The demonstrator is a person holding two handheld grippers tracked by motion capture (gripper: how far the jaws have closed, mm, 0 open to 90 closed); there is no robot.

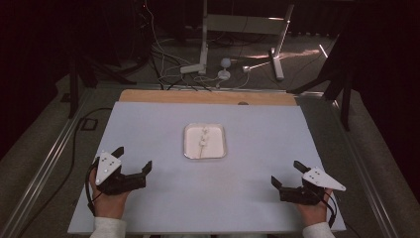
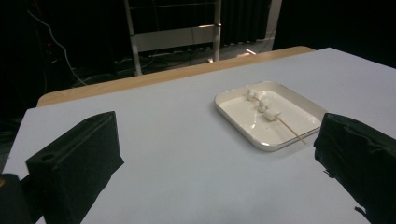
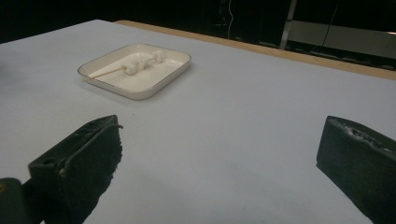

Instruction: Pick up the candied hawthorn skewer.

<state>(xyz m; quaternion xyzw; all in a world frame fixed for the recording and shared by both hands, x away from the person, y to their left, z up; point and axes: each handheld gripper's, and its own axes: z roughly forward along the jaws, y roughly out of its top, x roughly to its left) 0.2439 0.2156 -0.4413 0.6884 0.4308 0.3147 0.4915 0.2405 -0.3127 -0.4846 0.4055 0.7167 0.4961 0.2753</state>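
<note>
Dark curtains and a tangle of cables on the floor lie beyond a pale grey-blue table (image 1: 163, 198), whose far edge shows a strip of bare wood. Near the middle of the table sits a shallow white tray (image 1: 191, 148) with rounded corners and a thin raised rim. In it lies a slim wooden skewer (image 2: 292, 130) carrying what look like three small white marshmallows (image 2: 265, 107) threaded close together toward the far end, though they are too small to be sure of the count; the bare stick points back toward the person's side and reaches the tray's near rim. The left gripper (image 1: 133, 159) rests low at the near left of the table, held in a hand (image 1: 110, 203), its black jaws spread wide with nothing between them. The right gripper (image 1: 286, 174) sits at the near right, likewise gaping and empty, well apart from the tray
</note>
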